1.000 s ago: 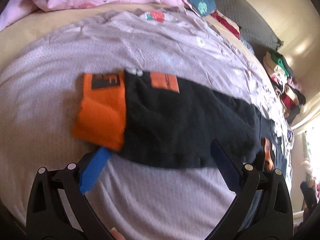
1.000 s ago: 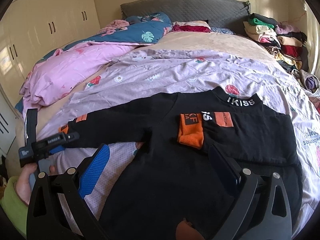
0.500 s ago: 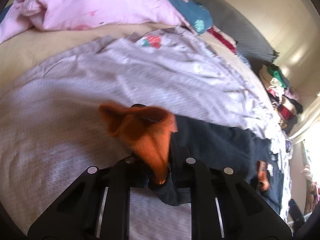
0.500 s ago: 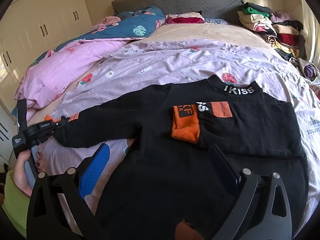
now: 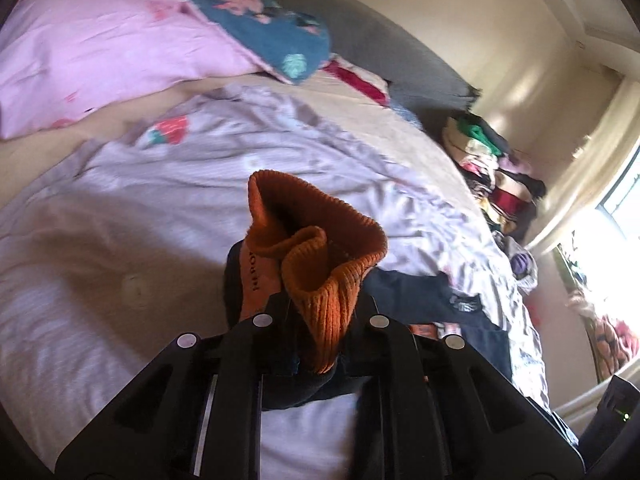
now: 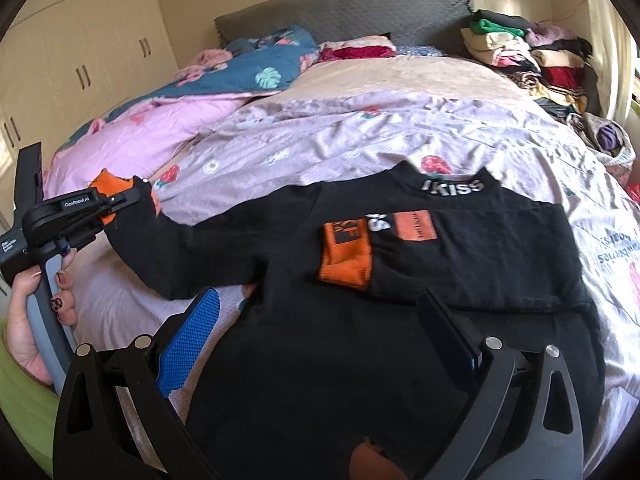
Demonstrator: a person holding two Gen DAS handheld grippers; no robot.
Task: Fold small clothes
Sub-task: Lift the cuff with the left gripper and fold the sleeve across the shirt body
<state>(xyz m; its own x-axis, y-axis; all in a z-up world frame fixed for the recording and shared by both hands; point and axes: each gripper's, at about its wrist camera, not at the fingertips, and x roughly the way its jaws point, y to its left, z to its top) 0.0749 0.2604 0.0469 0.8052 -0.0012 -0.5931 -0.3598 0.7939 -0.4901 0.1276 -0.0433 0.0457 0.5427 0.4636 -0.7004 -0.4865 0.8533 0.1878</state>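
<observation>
Currently, my left gripper pinches the orange cuff of the black sweater, sleeve raised; my right gripper gapes, empty, over its hem. Step: second sleeve fold; next, I judge, carry cuff across chest. Sweater rests on lilac sheet; beyond it, grey headboard.

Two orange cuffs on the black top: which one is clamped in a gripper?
The outstretched sleeve's orange cuff, pinched in the left gripper. The other cuff lies folded across the chest, untouched.
</observation>
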